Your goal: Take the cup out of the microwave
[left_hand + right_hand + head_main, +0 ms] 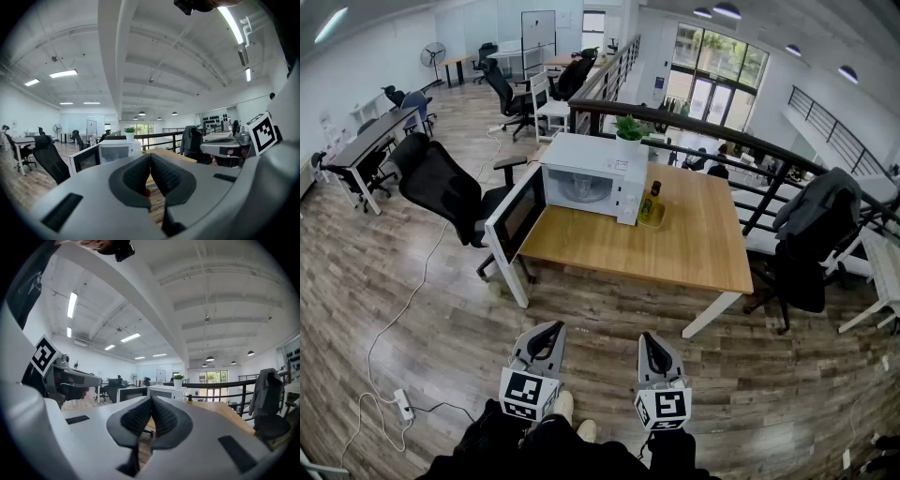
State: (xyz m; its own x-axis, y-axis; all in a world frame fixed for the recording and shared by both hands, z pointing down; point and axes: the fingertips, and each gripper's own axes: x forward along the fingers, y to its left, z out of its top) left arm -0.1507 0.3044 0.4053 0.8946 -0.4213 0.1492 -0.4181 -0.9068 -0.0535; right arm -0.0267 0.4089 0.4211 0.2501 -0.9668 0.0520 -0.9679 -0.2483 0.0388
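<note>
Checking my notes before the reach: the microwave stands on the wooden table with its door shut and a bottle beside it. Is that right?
Not quite: the door is open, swung out to the left of the microwave, as the head view shows. The rest holds: the microwave stands on the wooden table with a bottle beside it.

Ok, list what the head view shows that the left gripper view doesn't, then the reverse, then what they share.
Head view only: the person's shoes and a power strip with its cable on the floor. Left gripper view only: the left gripper seen face-on, pads pressed together, and the white ceiling beam overhead. Shared: the microwave with its door open, the potted plant, the wooden table and the right gripper.
</note>
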